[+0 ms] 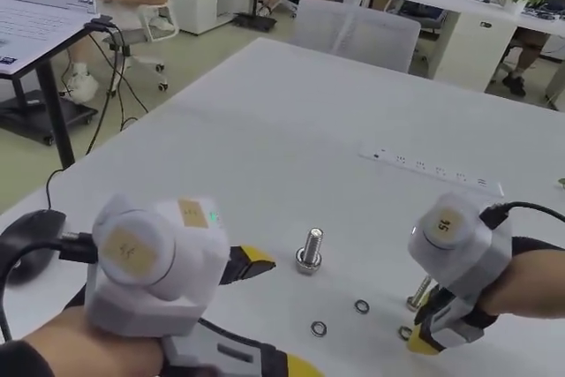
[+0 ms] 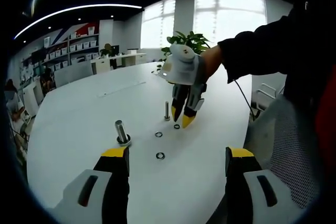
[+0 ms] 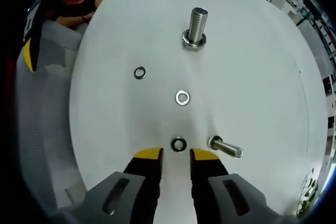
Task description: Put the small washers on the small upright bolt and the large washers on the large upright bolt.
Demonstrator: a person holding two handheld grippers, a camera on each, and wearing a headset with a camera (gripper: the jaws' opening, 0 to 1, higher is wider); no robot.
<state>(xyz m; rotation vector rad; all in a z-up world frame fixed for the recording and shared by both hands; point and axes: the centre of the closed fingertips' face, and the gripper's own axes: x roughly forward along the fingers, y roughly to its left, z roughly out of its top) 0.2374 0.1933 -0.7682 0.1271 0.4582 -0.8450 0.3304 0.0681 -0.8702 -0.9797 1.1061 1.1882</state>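
**Mia:** What can you see in the head view?

**Tom:** A white table (image 1: 265, 130). The big bolt (image 1: 310, 249) stands up in the middle. The small bolt (image 1: 419, 294) stands off to the right. The right gripper (image 1: 422, 340) hides part of it.

**Mia:** And the washers?

**Tom:** All three lie flat on the table. The first washer (image 1: 404, 333) is just by the right gripper's tips. The second washer (image 1: 362, 306) and third washer (image 1: 319, 328) lie between the grippers. The left gripper (image 1: 282, 313) is low on the left. A power strip (image 1: 433, 169) lies further back, a chair (image 1: 357, 37) stands behind the table, and a black mouse (image 1: 26, 236) sits at the left edge.

**Mia:** And the left gripper view?

**Tom:** Its jaws are wide apart and hold nothing. The third washer is closest to them. The right gripper hangs past the washers, with a plant (image 2: 186, 39) behind it.

**Mia:** The right gripper view?

**Tom:** Its jaws are a little apart with nothing between them. The first washer lies just in front of the tips, and the small bolt is right beside it. The other two washers lie on the way to the big bolt.
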